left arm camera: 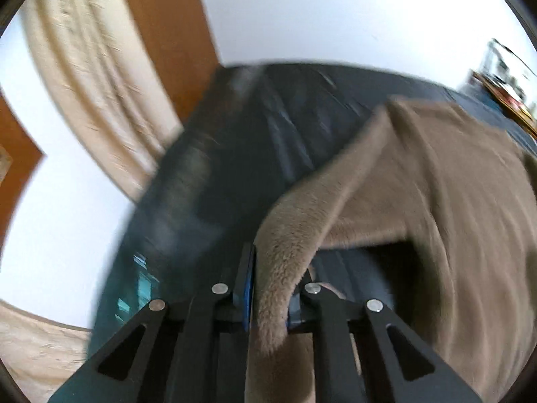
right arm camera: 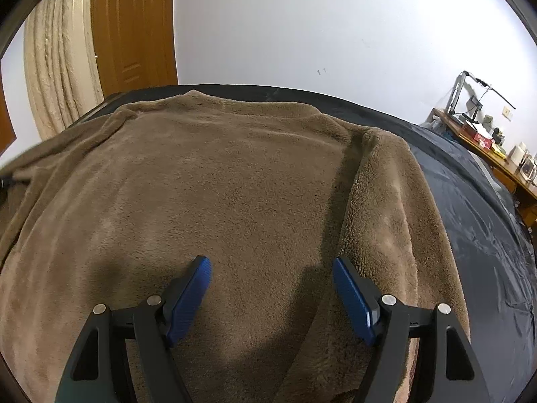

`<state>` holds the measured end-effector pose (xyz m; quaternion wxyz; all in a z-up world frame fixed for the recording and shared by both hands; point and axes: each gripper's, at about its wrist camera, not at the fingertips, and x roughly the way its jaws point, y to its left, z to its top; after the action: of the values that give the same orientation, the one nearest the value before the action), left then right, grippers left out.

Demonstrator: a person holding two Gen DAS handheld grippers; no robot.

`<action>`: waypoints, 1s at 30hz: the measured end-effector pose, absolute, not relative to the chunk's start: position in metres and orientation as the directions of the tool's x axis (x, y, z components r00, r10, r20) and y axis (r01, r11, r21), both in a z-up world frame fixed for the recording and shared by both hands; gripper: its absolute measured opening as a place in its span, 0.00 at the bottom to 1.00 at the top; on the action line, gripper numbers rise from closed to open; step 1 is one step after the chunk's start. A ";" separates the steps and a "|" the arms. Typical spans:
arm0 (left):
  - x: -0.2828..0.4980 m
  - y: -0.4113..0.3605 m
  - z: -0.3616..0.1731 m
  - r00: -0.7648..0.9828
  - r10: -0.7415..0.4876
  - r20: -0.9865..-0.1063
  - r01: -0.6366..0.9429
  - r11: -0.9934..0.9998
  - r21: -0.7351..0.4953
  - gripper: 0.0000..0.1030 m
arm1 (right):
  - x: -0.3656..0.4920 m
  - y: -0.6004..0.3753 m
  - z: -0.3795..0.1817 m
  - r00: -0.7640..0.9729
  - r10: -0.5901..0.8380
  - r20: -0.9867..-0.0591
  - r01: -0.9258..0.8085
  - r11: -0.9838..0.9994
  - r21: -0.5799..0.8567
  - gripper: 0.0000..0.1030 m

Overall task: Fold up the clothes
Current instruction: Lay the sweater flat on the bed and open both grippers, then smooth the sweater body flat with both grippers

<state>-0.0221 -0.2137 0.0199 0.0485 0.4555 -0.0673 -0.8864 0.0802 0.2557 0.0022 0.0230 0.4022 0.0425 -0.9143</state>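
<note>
A brown fleece garment lies spread flat on a dark bed cover, its right sleeve folded inward over the body. In the left wrist view my left gripper is shut on the garment's left sleeve, which hangs lifted off the dark cover while the body drapes to the right. This view is motion-blurred. My right gripper stands open just above the garment's lower middle, blue pads apart, nothing between them.
A white wall, a wooden door and a cream curtain stand behind the bed. A cluttered wooden desk with a lamp sits at the far right. Bare dark cover lies to the garment's right.
</note>
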 end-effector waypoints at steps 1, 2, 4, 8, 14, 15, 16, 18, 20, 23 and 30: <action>-0.030 -0.216 0.025 -0.592 -0.174 -0.787 0.043 -0.982 0.185 0.14 | 0.080 0.256 0.002 -0.675 -0.006 -0.738 0.075 -0.995 -0.060 0.74; -0.037 -0.216 0.029 -0.600 -0.207 -0.773 0.057 -0.975 0.216 0.14 | 0.079 0.257 0.001 -0.672 -0.005 -0.741 0.072 -0.996 -0.059 0.74; -0.050 -0.212 0.029 -0.611 -0.319 -0.724 0.102 -0.939 0.328 0.14 | 0.079 0.259 0.000 -0.666 -0.003 -0.746 0.067 -0.996 -0.056 0.74; -0.075 -0.220 0.012 -0.547 -0.397 -0.737 0.130 -0.910 0.394 0.16 | 0.076 0.261 -0.002 -0.656 0.007 -0.755 0.059 -0.996 -0.061 0.74; -0.067 -0.229 0.002 -0.521 -0.352 -0.778 0.130 -0.933 0.336 0.21 | 0.074 0.263 -0.004 -0.644 0.016 -0.765 0.060 -0.996 -0.071 0.75; -0.063 -0.232 0.003 -0.517 -0.363 -0.775 0.136 -0.929 0.344 0.33 | 0.073 0.263 -0.005 -0.639 0.016 -0.769 0.062 -0.996 -0.072 0.75; -0.059 -0.238 0.006 -0.512 -0.375 -0.772 0.149 -0.925 0.350 0.40 | 0.072 0.262 -0.006 -0.636 0.017 -0.771 0.063 -0.995 -0.074 0.76; -0.042 -0.253 0.009 -0.512 -0.388 -0.766 0.176 -0.921 0.348 0.56 | 0.072 0.261 -0.006 -0.633 0.022 -0.774 0.066 -0.994 -0.082 0.77; -0.038 -0.260 0.017 -0.523 -0.371 -0.768 0.195 -0.929 0.316 0.58 | 0.072 0.260 -0.007 -0.632 0.027 -0.774 0.066 -0.994 -0.088 0.77; -0.032 -0.258 0.032 -0.552 -0.297 -0.779 0.205 -0.954 0.219 0.59 | 0.072 0.260 -0.007 -0.632 0.023 -0.775 0.066 -0.994 -0.083 0.78; -0.033 -0.174 0.070 -0.675 -0.140 -0.724 0.037 -0.987 0.157 0.65 | 0.071 0.259 -0.008 -0.630 0.023 -0.777 0.069 -0.994 -0.086 0.78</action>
<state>-0.0325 -0.1741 0.0701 0.0485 0.4000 -0.0646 -0.9129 0.0714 0.2588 -0.0076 0.0128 0.4301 0.0536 -0.9011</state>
